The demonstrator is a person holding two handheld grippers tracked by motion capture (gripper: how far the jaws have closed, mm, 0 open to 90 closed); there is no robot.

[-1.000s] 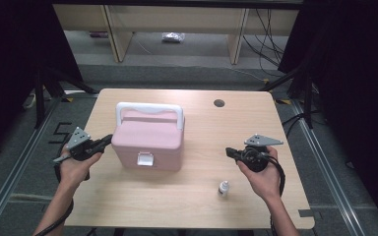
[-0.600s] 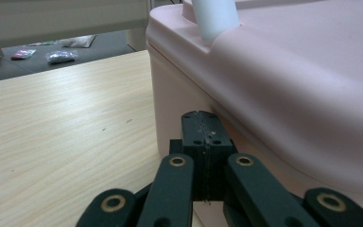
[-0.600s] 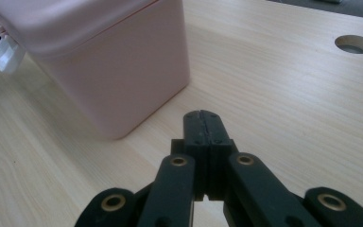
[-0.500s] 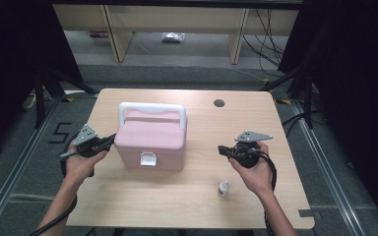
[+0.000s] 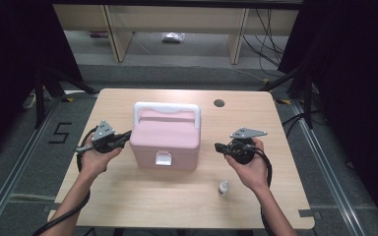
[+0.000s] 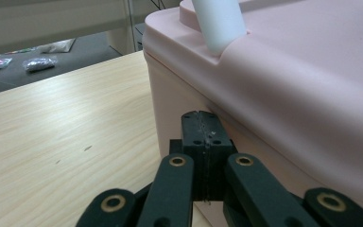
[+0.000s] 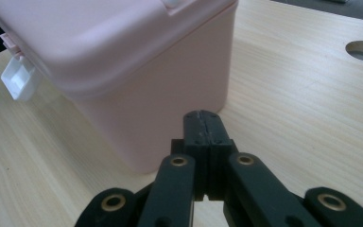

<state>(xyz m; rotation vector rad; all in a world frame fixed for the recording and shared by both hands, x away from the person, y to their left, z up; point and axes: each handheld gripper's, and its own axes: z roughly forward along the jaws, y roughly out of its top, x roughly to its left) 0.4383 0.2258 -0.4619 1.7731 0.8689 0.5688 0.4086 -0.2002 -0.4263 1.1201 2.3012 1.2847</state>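
Note:
A pink cooler box (image 5: 165, 139) with a white handle (image 5: 166, 107) and a white front latch (image 5: 163, 159) stands lid down in the middle of the table. My left gripper (image 5: 126, 135) is shut with nothing in it, its tips at the box's left side wall (image 6: 179, 101), touching or nearly so. The right gripper (image 5: 218, 147) is shut and empty too, a short way off the box's right wall (image 7: 170, 99). In the right gripper view the latch (image 7: 20, 80) hangs at the left. A small white bottle (image 5: 223, 187) stands on the table near the right wrist.
The wooden table (image 5: 128, 196) has a round cable hole (image 5: 219, 103) behind the box on the right. Cables trail from both grippers toward the front edge. Beyond the table's far edge are floor, shelving legs and small packets (image 5: 173, 36).
Both hands have moved inward toward the box, the left one farther, so that its tips now reach the box's left wall. The box and bottle have not moved.

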